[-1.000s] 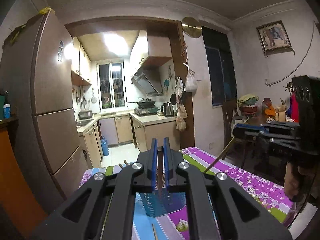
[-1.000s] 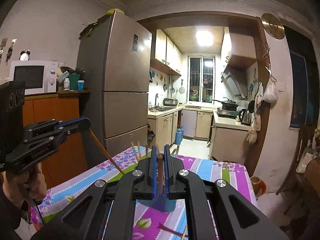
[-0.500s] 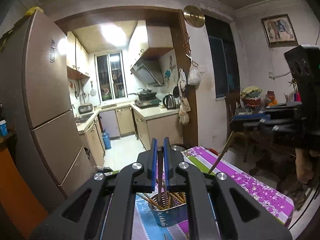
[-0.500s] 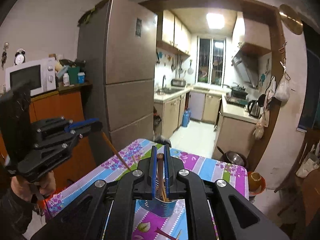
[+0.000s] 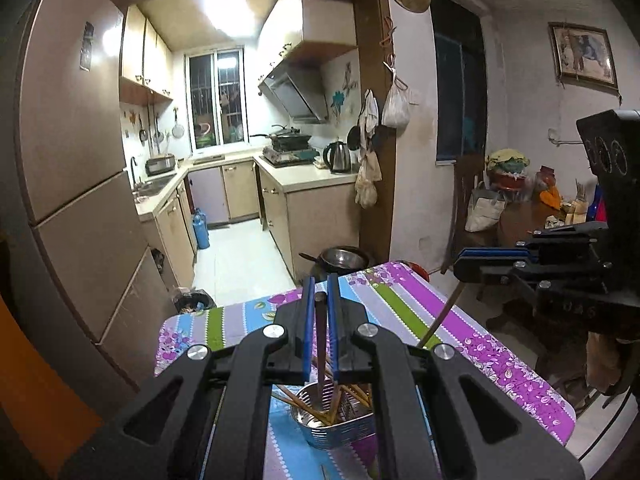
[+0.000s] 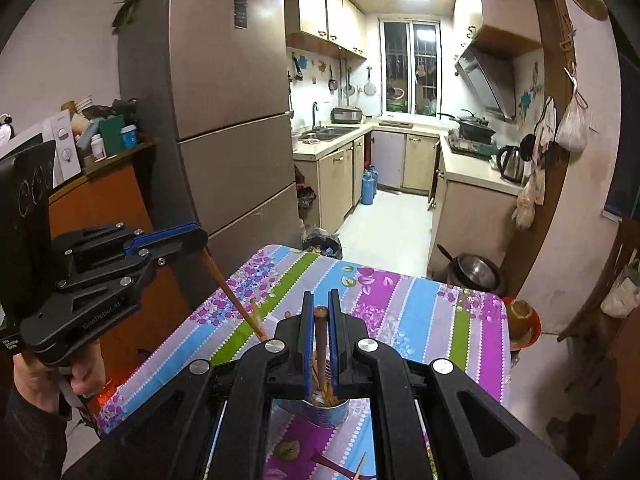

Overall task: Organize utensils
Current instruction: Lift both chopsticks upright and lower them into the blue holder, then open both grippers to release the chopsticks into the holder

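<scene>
Left hand-held gripper [image 5: 319, 304] and right hand-held gripper [image 6: 319, 312] each clamped on a dark chopstick [image 5: 320, 344] [image 6: 319, 336], tips lowered into the metal utensil holder [image 5: 340, 428] full of chopsticks on the floral-clothed worktop [image 5: 460, 328].

Kitchen surroundings

A tall fridge [image 6: 224, 92] stands left of the kitchen doorway. A kettle [image 5: 338, 156] sits on the counter [image 5: 308, 174], a microwave [image 6: 52, 148] on an orange cabinet [image 6: 104, 208], a framed picture [image 5: 582, 56] on the wall
</scene>
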Demonstrator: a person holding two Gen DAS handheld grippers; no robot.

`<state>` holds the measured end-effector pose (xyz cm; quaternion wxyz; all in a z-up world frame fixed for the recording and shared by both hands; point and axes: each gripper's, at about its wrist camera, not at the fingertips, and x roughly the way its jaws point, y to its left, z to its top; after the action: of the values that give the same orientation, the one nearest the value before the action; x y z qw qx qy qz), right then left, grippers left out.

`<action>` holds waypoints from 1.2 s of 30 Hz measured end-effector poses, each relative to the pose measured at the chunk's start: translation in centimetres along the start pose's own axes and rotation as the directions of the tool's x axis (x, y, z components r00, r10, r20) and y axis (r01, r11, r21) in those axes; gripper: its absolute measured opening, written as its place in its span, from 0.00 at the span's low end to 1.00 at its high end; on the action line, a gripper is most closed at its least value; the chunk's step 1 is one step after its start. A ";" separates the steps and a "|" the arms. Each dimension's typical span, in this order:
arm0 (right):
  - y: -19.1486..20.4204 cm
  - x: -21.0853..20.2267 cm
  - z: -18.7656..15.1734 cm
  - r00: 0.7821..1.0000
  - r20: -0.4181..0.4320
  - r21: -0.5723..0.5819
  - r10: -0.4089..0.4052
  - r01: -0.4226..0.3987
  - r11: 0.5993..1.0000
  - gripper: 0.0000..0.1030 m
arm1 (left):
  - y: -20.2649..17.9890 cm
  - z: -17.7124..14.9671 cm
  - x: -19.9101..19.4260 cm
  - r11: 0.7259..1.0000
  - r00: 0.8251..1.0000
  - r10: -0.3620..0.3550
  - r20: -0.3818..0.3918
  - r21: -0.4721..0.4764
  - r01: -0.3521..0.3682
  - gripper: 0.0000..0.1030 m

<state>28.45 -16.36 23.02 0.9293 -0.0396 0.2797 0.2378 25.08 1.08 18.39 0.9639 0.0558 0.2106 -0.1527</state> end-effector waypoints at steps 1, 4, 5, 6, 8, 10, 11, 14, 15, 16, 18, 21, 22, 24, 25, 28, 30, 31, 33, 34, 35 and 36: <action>-0.1 0.3 -0.1 1.000 -0.005 0.000 -0.001 0.001 1.000 0.08 | -0.1 0.1 0.2 1.000 1.000 0.000 -0.005 0.001 0.000 0.05; -0.4 1.0 -0.3 1.000 -0.014 0.005 0.000 0.000 1.000 0.08 | -0.1 0.1 0.9 1.000 1.000 -0.001 -0.024 0.005 0.001 0.05; -0.4 1.2 -0.4 1.000 -0.017 0.007 0.000 0.000 1.000 0.08 | 0.0 0.2 1.1 1.000 1.000 -0.002 -0.029 0.003 0.002 0.05; -0.2 1.4 -0.3 1.000 -0.019 0.007 0.000 0.000 1.000 0.08 | 0.2 0.3 1.2 1.000 0.999 -0.004 -0.034 -0.001 0.004 0.05; -0.2 1.7 -0.4 1.000 -0.024 0.006 -0.001 0.001 1.000 0.08 | 0.4 0.4 1.5 1.000 0.999 -0.001 -0.045 -0.007 0.000 0.05; 0.0 1.8 -0.5 1.000 -0.025 0.004 -0.003 0.003 1.000 0.08 | 0.5 0.5 1.8 1.000 0.998 0.000 -0.058 -0.009 0.000 0.05; 0.0 1.9 -0.5 1.000 -0.024 0.005 -0.004 0.004 1.000 0.08 | 0.6 0.6 2.0 1.000 0.998 0.001 -0.065 -0.010 -0.001 0.05; 0.1 1.9 -0.5 1.000 -0.025 0.004 -0.002 0.002 1.000 0.08 | 0.7 0.6 2.3 1.000 0.997 -0.002 -0.076 -0.010 0.001 0.05; 0.2 2.0 -0.5 1.000 -0.027 0.004 -0.002 0.002 1.000 0.08 | 0.7 0.6 2.4 1.000 0.997 -0.003 -0.078 -0.010 0.002 0.05; 0.3 2.2 -0.6 1.000 -0.030 0.003 -0.002 0.002 1.000 0.08 | 0.8 0.6 2.5 1.000 0.997 -0.009 -0.082 -0.015 0.008 0.05; 0.3 2.4 -0.7 0.999 -0.033 0.002 -0.003 0.003 1.000 0.08 | 0.8 0.6 2.7 1.000 0.996 -0.012 -0.087 -0.021 0.010 0.05; 0.5 2.8 -0.8 0.999 -0.040 0.000 -0.002 0.002 1.000 0.08 | 0.6 0.3 3.1 1.000 0.995 -0.015 -0.100 -0.018 0.013 0.05; 0.6 3.0 -0.8 0.999 -0.043 0.000 0.000 0.000 1.000 0.08 | 0.5 0.2 3.3 1.000 0.995 -0.013 -0.104 -0.016 0.012 0.05; 0.5 3.2 -1.0 0.999 -0.046 -0.001 0.000 0.000 1.000 0.08 | 0.6 0.1 3.4 1.000 0.994 -0.016 -0.106 -0.022 0.013 0.05; 0.6 3.4 -1.1 0.999 -0.050 -0.003 -0.002 0.002 1.000 0.08 | 0.6 0.1 3.6 1.000 0.994 -0.016 -0.108 -0.025 0.013 0.05; 0.4 3.7 -1.4 0.998 -0.055 0.001 -0.001 0.001 1.000 0.08 | 0.7 -0.1 4.1 0.999 0.993 -0.009 -0.116 -0.032 0.006 0.05; 0.3 4.0 -1.7 0.998 -0.060 0.004 0.000 0.000 1.000 0.08 | 0.8 -0.3 4.4 0.999 0.993 -0.004 -0.120 -0.035 0.000 0.05; 0.2 4.2 -1.8 0.998 -0.063 0.006 0.001 -0.001 1.000 0.08 | 1.0 -0.5 4.6 0.999 0.992 -0.008 -0.122 -0.044 0.003 0.05; 0.0 4.7 -2.1 0.998 -0.069 0.008 -0.004 0.004 1.000 0.08 | 1.2 -0.9 4.9 0.998 0.992 -0.013 -0.123 -0.055 0.006 0.05; -0.1 4.9 -2.2 0.997 -0.071 0.009 -0.005 0.006 1.000 0.08 | 1.2 -1.0 5.0 0.998 0.992 -0.012 -0.125 -0.055 0.005 0.05; -0.2 5.1 -2.3 0.997 -0.073 0.012 -0.006 0.007 1.000 0.08 | 1.2 -1.2 5.2 0.999 0.992 -0.008 -0.124 -0.053 0.002 0.05; -0.3 5.2 -2.4 0.997 -0.071 0.015 -0.007 0.008 1.000 0.08 | 1.2 -1.3 5.4 0.999 0.992 -0.002 -0.127 -0.051 -0.004 0.05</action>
<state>31.13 -14.93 18.17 0.9199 -0.0418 0.3144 0.2308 29.64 1.00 14.94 0.9498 0.0407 0.2753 -0.1429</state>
